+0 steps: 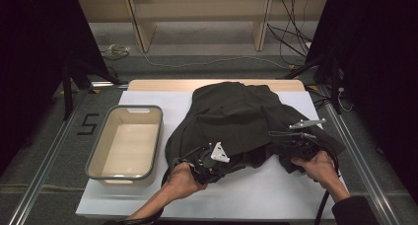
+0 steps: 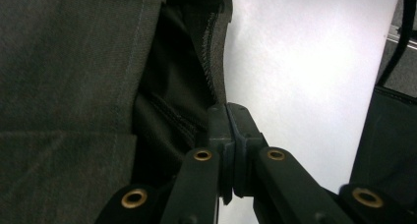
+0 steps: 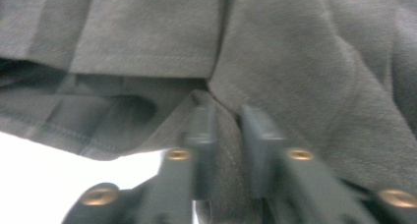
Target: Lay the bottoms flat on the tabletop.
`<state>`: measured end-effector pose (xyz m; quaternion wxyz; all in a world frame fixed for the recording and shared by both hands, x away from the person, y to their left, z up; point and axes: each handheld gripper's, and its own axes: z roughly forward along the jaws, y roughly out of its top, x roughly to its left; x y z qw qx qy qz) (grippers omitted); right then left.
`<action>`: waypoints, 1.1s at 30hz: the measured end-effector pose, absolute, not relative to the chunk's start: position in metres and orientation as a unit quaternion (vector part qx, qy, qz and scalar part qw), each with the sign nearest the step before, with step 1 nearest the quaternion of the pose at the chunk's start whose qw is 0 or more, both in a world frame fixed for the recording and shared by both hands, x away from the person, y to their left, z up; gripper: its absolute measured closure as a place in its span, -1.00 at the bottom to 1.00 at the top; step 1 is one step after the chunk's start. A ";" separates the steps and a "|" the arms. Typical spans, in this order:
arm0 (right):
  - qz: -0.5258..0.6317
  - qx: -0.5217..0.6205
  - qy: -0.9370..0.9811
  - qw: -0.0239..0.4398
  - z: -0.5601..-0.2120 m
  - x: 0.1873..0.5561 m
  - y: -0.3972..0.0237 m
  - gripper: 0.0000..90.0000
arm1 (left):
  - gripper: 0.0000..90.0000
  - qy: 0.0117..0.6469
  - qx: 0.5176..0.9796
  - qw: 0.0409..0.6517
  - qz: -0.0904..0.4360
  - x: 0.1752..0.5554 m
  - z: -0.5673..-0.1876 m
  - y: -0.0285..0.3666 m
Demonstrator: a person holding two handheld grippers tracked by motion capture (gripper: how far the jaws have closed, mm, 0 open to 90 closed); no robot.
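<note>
A dark grey garment [image 1: 236, 116] lies bunched across the middle and right of the white table top [image 1: 246, 190]. My left gripper [image 1: 224, 167] sits at the garment's near left hem. In the left gripper view its jaws [image 2: 228, 118] are pressed together with the stitched edge of the garment [image 2: 74, 86] pinched at their tips. My right gripper [image 1: 282, 146] is at the garment's near right edge. In the right gripper view a fold of the cloth [image 3: 305, 62] fills the narrow gap between the jaws [image 3: 226, 118], which are shut on it.
A shallow beige bin with a grey rim [image 1: 125, 108] stands on the table's left side, with nothing in it. Bare white table [image 2: 305, 76] lies along the near edge. Metal rails run along both sides, and cables lie on the floor beyond the table.
</note>
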<state>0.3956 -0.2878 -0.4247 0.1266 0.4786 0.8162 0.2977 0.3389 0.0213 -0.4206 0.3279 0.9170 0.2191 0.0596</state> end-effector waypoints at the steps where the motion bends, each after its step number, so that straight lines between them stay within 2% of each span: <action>1: 0.296 0.473 0.821 0.124 -0.424 0.394 -0.286 0.88 | 0.98 0.219 0.917 0.327 0.058 0.339 -0.422 0.022; 13: 0.284 0.442 0.843 0.113 -0.421 0.356 -0.286 0.88 | 0.97 0.232 0.917 0.321 0.042 0.337 -0.428 0.038; 14: 0.291 0.445 0.840 0.107 -0.421 0.357 -0.288 0.83 | 0.96 0.232 0.917 0.323 0.038 0.337 -0.428 0.037; 16: 0.311 0.451 0.831 0.099 -0.418 0.359 -0.291 0.58 | 0.96 0.233 0.915 0.326 0.032 0.336 -0.430 0.035; 20: 0.360 0.463 0.800 0.127 -0.405 0.359 -0.301 0.31 | 0.93 0.229 0.918 0.325 0.016 0.334 -0.436 0.028; 23: 0.383 0.477 0.777 0.149 -0.398 0.359 -0.308 0.21 | 0.93 0.225 0.919 0.324 0.006 0.331 -0.439 0.025; 26: 0.381 0.486 0.769 0.163 -0.399 0.360 -0.310 0.14 | 0.80 0.226 0.911 0.344 -0.015 0.331 -0.436 0.024; 29: 0.378 0.490 0.768 0.166 -0.400 0.361 -0.310 0.10 | 0.72 0.230 0.907 0.351 0.013 0.332 -0.422 0.029; 33: 0.376 0.494 0.767 0.165 -0.402 0.362 -0.310 0.06 | 0.54 0.266 0.889 0.367 0.063 0.340 -0.405 0.048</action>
